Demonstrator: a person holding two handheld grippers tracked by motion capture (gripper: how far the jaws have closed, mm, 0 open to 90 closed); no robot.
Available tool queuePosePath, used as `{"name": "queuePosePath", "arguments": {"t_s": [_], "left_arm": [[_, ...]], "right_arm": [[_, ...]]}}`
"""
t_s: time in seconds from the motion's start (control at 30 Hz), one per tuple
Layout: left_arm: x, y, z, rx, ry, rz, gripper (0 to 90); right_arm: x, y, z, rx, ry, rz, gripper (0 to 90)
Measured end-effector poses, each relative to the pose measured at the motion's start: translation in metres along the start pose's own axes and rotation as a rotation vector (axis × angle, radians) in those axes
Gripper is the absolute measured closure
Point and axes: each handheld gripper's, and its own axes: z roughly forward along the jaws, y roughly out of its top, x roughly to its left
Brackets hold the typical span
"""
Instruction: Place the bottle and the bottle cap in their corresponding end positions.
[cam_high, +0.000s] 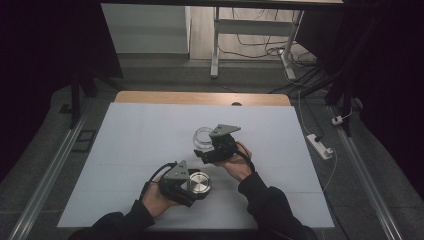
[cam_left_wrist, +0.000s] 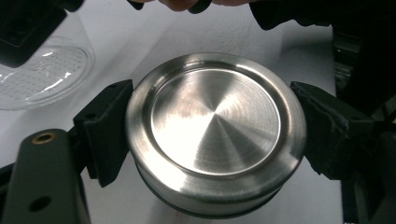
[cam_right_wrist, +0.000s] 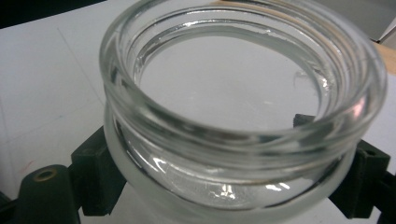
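- Left gripper (cam_left_wrist: 212, 140) pinches the metal lid (cam_left_wrist: 215, 128) by its rim, one black jaw pressed to each side; in the high view this gripper (cam_high: 192, 187) sits near the table's front edge, the lid (cam_high: 198, 183) face-up in it.
- Right gripper (cam_right_wrist: 233, 186) clamps the glass jar (cam_right_wrist: 243, 107) low on its body, a jaw on either side; from above it (cam_high: 210, 150) is farther out on the table, the jar (cam_high: 203, 137) just beyond the hand (cam_high: 235, 162).
- Lid: round brushed steel, shallow raised rim, fine circular turning marks, visible close up.
- Jar: clear thick glass, wide threaded mouth, open and upright; its rings show in the right gripper view.
- Left gripper view also catches the jar's base (cam_left_wrist: 44, 70) off to one side.
- White mat (cam_high: 140, 140) covers the wooden table (cam_high: 200, 98); smooth and matte.
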Motion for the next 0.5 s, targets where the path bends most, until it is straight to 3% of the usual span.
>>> {"name": "queuePosePath", "arguments": {"t_s": [0.5], "left_arm": [[0.009,-0.005,0.02,0.021,0.037,0.031,19.1]], "right_arm": [[-0.009,0.004,0.019,0.015,-0.026,0.007,14.5]]}}
